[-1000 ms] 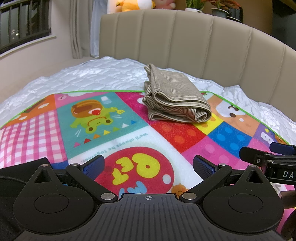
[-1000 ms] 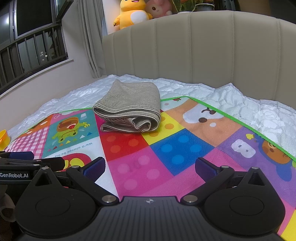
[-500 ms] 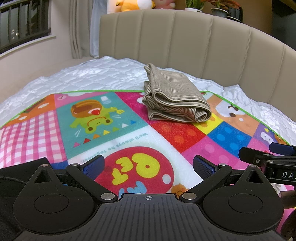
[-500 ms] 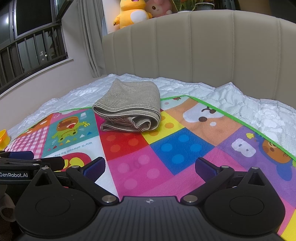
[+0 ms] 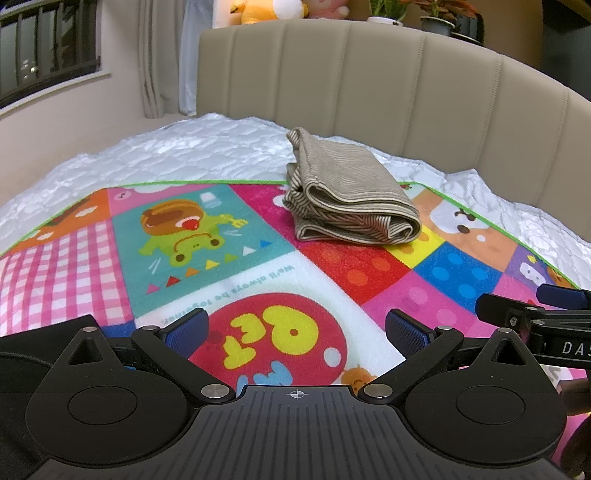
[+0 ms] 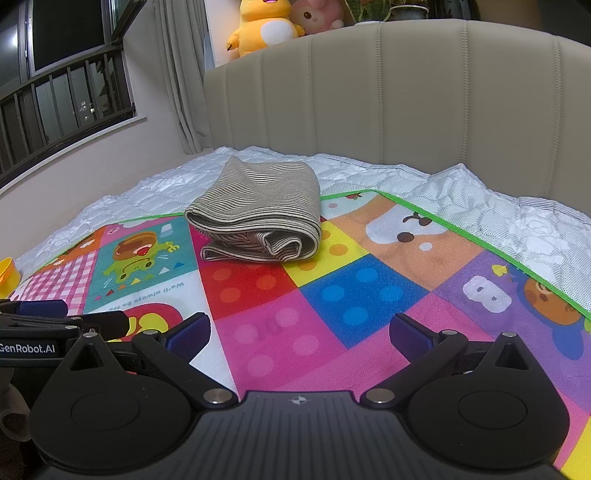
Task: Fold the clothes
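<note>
A folded beige striped garment (image 5: pixel 351 195) lies on the far part of the colourful play mat (image 5: pixel 258 266), also seen in the right wrist view (image 6: pixel 258 214). My left gripper (image 5: pixel 295 328) is open and empty, low over the mat's near side, well short of the garment. My right gripper (image 6: pixel 300 332) is open and empty, also low over the mat and apart from the garment. Each gripper shows at the edge of the other's view: the right one (image 5: pixel 535 310) and the left one (image 6: pixel 55 321).
The mat lies on a white quilted bed (image 5: pixel 184 155) with a beige padded headboard (image 5: pixel 369 81). Plush toys (image 6: pixel 273 26) and potted plants sit on the ledge above. A yellow object (image 6: pixel 7 273) is at the mat's left edge. A window with bars is at left.
</note>
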### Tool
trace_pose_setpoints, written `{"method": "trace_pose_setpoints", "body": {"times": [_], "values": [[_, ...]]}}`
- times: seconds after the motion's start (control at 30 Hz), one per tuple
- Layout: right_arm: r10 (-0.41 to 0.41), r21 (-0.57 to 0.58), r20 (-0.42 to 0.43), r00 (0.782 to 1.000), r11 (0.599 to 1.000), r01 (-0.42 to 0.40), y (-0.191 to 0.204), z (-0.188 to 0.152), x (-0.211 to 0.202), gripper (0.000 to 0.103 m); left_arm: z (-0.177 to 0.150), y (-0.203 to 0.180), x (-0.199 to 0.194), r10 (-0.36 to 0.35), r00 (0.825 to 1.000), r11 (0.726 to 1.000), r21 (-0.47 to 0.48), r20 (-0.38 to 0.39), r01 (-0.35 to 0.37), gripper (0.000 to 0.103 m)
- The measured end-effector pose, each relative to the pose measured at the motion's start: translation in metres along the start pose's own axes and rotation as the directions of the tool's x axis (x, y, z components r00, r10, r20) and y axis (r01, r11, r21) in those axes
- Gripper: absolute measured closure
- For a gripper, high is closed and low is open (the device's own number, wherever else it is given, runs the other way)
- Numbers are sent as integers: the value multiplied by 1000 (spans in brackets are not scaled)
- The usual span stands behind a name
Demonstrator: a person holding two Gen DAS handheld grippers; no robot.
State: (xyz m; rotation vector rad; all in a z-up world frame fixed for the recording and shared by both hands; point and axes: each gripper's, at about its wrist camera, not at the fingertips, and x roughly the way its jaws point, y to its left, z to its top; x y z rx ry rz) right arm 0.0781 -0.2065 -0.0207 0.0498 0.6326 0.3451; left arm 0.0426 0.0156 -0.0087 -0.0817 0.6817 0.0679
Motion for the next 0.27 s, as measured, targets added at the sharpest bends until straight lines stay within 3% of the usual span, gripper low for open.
{"method": "trace_pose_setpoints", "body": {"times": [0.27], "values": [[-3, 0, 2, 1000, 1000, 3, 0, -1, 0, 0, 0, -1, -3, -9, 1000, 1000, 5, 25, 9, 0]]}}
